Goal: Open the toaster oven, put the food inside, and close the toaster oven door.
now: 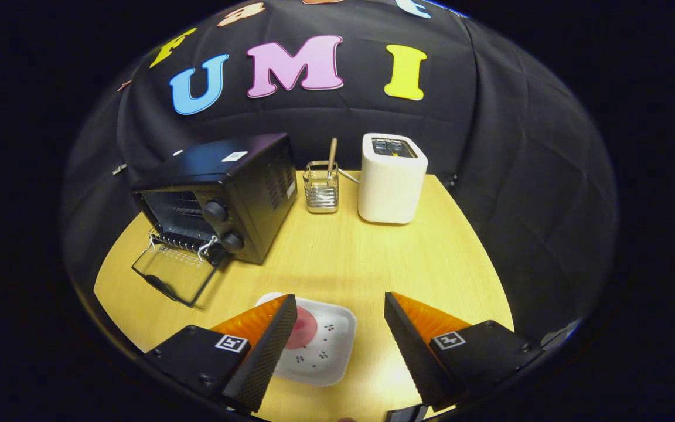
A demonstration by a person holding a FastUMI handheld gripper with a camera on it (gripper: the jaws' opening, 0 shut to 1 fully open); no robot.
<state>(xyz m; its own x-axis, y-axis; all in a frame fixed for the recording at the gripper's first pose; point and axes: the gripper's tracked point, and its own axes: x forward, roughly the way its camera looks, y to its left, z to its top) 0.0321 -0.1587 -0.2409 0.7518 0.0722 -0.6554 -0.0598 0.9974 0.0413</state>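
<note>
Toaster oven (220,193), upper left, has its door (173,275) down — food pickup is in hand; gripper (337,334) fingers apart, empty, must drop onto the pink food (304,328) on the white plate (329,346), bottom centre.

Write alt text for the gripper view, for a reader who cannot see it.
The open gripper hovers over a white plate holding pink food, partly behind one finger. Beyond, on the wooden table, a black toaster oven stands with its door folded down, beside a wire holder and a white toaster.
</note>
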